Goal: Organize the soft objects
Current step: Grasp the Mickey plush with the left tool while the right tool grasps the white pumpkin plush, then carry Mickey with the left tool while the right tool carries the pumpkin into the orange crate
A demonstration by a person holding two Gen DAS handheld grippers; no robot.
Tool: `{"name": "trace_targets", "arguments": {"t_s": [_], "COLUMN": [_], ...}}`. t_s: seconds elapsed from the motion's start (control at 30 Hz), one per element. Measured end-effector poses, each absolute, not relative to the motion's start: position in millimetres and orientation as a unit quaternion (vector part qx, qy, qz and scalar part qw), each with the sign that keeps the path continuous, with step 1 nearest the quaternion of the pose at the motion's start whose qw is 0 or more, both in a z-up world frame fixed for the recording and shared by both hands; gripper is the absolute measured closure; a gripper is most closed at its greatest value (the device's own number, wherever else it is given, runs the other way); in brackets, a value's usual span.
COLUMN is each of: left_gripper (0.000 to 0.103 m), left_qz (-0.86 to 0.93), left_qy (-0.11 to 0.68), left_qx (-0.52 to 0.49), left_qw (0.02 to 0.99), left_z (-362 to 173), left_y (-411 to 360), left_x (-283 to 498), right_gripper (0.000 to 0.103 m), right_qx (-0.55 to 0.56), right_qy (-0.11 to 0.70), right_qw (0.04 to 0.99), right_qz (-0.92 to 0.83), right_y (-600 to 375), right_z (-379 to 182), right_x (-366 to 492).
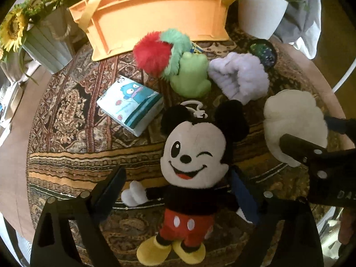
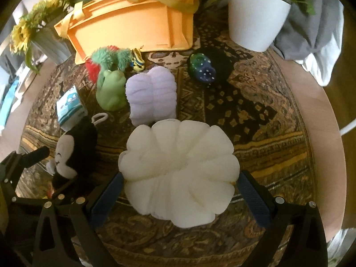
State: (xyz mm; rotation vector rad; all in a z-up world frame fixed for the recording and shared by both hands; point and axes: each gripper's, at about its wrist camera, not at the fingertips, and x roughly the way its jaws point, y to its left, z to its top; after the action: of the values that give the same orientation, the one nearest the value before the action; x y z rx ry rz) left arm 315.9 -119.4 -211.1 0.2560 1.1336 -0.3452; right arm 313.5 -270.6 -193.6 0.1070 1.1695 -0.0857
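Straddling a fuzzy mouse plush (image 1: 193,166) lying face-up on the patterned woven cloth (image 1: 66,155), left gripper (image 1: 178,191) jaws spread wide, pads not touching. Flanking a puffy cream scalloped cushion (image 2: 178,173) alongside, right gripper (image 2: 181,189) jaws wide apart, pads not pressing.

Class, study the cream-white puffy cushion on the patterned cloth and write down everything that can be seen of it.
The cream-white puffy cushion is a round, plush pillow whose stitched lobes radiate from a puckered centre like a flower or shell. It looks soft and fleecy, clean and uncompressed. It lies flat on the patterned brown-and-gold cloth, its far edge meeting the lilac ribbed plush. The right gripper straddles it with jaws open, one on each side; whether they touch it is unclear.
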Motion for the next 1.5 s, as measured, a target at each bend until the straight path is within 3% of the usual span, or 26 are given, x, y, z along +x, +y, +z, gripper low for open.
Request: {"name": "trace_targets", "arguments": {"t_s": [0.27, 0.37, 0.5, 0.7, 1.0, 1.5], "left_gripper": [0.017, 0.024, 0.044, 0.045, 0.046, 0.046], "left_qz": [-0.175, -0.182, -0.193, -0.188, -0.189, -0.19], "left_qy": [0.547, 0.548, 0.539, 0.533, 0.504, 0.377], "left_qx": [0.108, 0.103, 0.093, 0.089, 0.085, 0.056], "left_qw": [0.812, 0.81, 0.814, 0.82, 0.838, 0.905], "left_z": [-222.8, -225.2, -221.7, -216.3, -193.9, -95.2], "left_y": [-128.8, -130.3, -130.9, -128.7, -123.9, -106.4], "left_x": [321.2, 321.8, 319.7, 317.0, 313.9, 326.6], "right_gripper": [0.001, 0.002, 0.012, 0.02, 0.023, 0.023], "right_qx": [0.102, 0.109, 0.112, 0.126, 0.138, 0.123], "right_qy": [0.565, 0.557, 0.542, 0.53, 0.5, 0.378], "right_qw": [0.819, 0.823, 0.833, 0.838, 0.854, 0.917], "right_qz": [-0.008, 0.006, 0.012, 0.014, 0.015, 0.023], "right_y": [-280.6, -281.3, -283.6, -287.3, -289.8, -281.3], "right_z": [-214.5, -216.5, -211.4, -207.6, -190.2, -88.9], "right_x": [324.0, 323.4, 317.8, 311.7, 304.1, 314.8]}}
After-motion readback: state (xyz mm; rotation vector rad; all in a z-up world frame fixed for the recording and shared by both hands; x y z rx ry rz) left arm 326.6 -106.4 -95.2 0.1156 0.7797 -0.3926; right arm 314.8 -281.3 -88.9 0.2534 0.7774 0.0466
